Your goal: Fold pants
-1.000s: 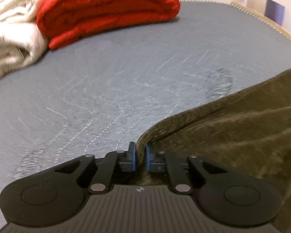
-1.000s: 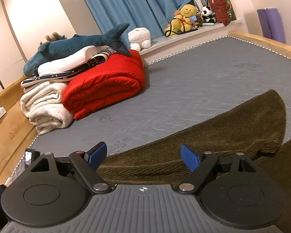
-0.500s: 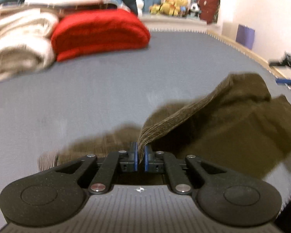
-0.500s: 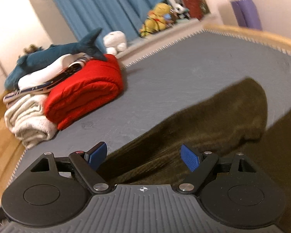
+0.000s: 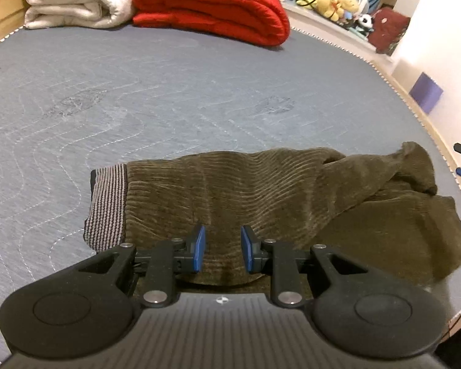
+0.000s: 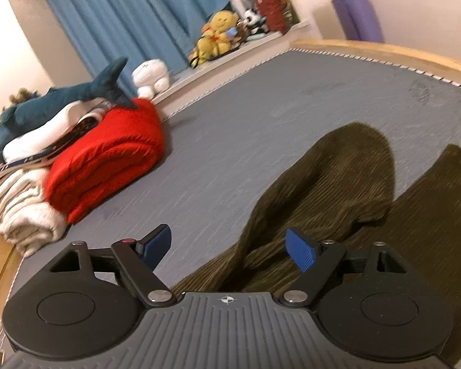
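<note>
- The pants, olive-brown corduroy, lie on the grey quilted mattress of a bed, folded over on themselves into a band.
- In the left wrist view their long axis runs across the picture, left to right. The striped grey waistband forms the left end; the leg ends point to the right, towards the mattress edge.
- At the right end a rumpled, rounded fold sits raised on top of a flatter layer that spreads out under it.
- The corduroy ribs run along the length of the band, slightly wavy near the middle.
- The left hand-held gripper hovers above the near edge of the pants, close to the waistband end. Its jaws have just been opening; the blue pads stand a little apart, the cloth lies below the gap, and neither pad presses on it: released.
- The right hand-held gripper stands wide apart and grasps nothing, though its jaws have just been closing a little. The pants stretch away from it towards the upper right in that view, which is somewhat blurred.
- At the far end of the mattress, well apart from the pants, lie a folded red blanket and, just beside it, a cream blanket.
</note>
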### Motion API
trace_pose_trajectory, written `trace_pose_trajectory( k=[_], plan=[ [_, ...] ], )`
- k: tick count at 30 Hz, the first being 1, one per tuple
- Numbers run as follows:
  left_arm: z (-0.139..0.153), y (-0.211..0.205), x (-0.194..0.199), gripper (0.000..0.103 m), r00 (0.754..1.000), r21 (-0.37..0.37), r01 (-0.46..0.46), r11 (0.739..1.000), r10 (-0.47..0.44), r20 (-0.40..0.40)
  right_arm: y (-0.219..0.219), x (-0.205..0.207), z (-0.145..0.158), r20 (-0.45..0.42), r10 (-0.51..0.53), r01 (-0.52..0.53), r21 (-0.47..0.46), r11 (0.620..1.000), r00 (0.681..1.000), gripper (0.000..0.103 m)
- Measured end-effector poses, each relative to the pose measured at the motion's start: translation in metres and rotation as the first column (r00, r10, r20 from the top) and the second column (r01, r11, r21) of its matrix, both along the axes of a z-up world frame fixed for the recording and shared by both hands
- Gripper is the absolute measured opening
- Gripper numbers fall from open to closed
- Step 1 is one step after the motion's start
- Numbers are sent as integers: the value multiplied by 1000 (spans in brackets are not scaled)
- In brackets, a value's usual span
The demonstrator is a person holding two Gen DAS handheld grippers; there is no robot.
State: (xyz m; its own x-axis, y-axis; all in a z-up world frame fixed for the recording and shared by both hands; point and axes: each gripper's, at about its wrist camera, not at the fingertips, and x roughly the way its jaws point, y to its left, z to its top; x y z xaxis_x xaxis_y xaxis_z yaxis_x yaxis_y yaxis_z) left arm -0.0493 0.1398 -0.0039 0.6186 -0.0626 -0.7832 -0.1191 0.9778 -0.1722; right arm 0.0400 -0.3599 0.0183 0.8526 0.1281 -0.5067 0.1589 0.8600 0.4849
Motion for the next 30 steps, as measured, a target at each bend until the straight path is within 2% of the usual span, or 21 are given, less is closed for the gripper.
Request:
trace_pose_trajectory(
  k=[2,4,6,10,12,14,16,22,30],
  plan=[
    [-3,0,3,28,1000,7,7,1000,-7,-9,-9,9,-7,-4,-16,16,11,1000,1000,50],
    [-5,-6,5,28,1000,25,12,1000,-12,-20,-17,21,-16,-17,-16,16,32,999,1000,37],
    [-8,-11,9,28,999,29,27,999,-26,-32,-22,32,-28,-31,-22,24,54,998,999,34],
    [-18,-15,18,28,997,35,49,998,-47,-58,-27,56,-52,-63,-9,17,132,991,998,36],
    [-21,-16,20,29,996,41,54,998,-52,-67,-25,69,-59,-64,9,0,140,990,998,41],
    [-22,-16,21,29,996,47,53,997,-50,-74,-22,81,-66,-62,21,-12,131,991,998,57],
    [-24,-16,22,29,996,51,52,997,-48,-78,-20,93,-76,-75,36,-26,131,991,997,64],
    [-25,-18,24,29,995,62,53,997,-48,-84,-13,119,-98,-115,49,-32,142,989,992,68],
    [-18,-19,20,29,996,75,49,996,-43,-78,12,137,-107,-125,88,-79,75,994,988,71]
  ],
)
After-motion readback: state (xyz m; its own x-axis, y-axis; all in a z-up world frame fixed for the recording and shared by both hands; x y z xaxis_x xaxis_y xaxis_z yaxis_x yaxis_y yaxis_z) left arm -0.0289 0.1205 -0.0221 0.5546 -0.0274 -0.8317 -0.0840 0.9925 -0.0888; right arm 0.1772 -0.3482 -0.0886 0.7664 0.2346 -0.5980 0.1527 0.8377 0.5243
